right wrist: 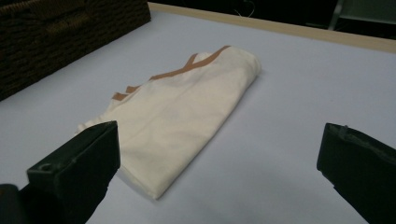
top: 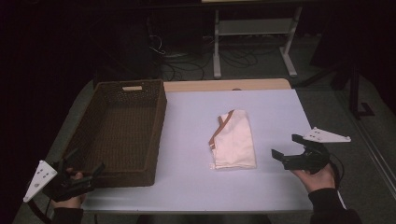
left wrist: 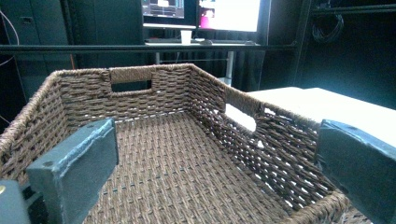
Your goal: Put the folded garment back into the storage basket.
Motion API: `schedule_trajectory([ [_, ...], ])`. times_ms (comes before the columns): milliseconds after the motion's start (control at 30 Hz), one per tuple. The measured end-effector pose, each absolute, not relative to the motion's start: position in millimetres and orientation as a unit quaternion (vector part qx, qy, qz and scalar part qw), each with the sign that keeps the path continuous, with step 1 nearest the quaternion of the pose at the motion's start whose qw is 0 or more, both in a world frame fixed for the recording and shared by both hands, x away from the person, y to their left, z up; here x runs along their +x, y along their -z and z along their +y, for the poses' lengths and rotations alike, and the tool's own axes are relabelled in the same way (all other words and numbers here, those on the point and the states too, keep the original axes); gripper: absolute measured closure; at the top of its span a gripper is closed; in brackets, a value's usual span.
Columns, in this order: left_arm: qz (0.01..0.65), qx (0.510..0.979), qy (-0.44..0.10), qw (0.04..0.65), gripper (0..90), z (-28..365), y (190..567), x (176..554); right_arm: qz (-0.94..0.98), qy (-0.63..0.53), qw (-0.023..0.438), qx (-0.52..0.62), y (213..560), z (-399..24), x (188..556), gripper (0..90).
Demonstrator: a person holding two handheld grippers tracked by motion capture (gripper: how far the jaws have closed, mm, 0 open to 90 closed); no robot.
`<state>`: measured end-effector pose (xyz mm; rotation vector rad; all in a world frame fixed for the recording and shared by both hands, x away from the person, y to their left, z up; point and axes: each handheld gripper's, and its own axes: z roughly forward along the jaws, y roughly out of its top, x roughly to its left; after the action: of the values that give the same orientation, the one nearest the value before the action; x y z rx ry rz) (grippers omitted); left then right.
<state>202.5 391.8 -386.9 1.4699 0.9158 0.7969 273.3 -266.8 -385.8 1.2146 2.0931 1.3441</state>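
Tongs are sitting one in each hand, two in all, and neither is holding anything. At the lower right of the high view the right tongs [top: 286,148] are gaping wide and pointing left at the folded cloth [top: 233,139], near it but not touching. In the right gripper view the cloth [right wrist: 180,114] is lying just ahead between the spread jaws, which looks like lining up to pinch its near edge.

At the lower left of the high view the left tongs [top: 83,164] are also standing wide open, hovering at the near rim of the basket [top: 156,135]. In the left gripper view they are looking straight into the basket [left wrist: 187,158], likely waiting there to steady it or receive the cloth.

One cloth, cream with a brown trim, is lying flat mid-frame on the pale desk [top: 275,116], well apart from the one brown woven basket at the left, which is standing empty, probably as the drop-off place.
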Motion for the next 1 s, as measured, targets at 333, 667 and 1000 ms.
schedule_trajectory([
  [333,0.392,0.629,-0.341,0.578,0.0,391.6,386.9,202.6,0.751,-0.473,0.182,0.424,372.4,-262.4,278.7,0.0],
  [667,0.392,0.629,-0.341,0.579,0.0,391.7,386.8,202.8,0.76,-0.472,0.179,0.409,358.9,-254.8,285.4,0.0],
  [1000,0.391,0.63,-0.34,0.578,0.0,391.1,386.7,203.8,0.766,-0.471,0.173,0.402,351.5,-249.9,293.4,0.0],
])
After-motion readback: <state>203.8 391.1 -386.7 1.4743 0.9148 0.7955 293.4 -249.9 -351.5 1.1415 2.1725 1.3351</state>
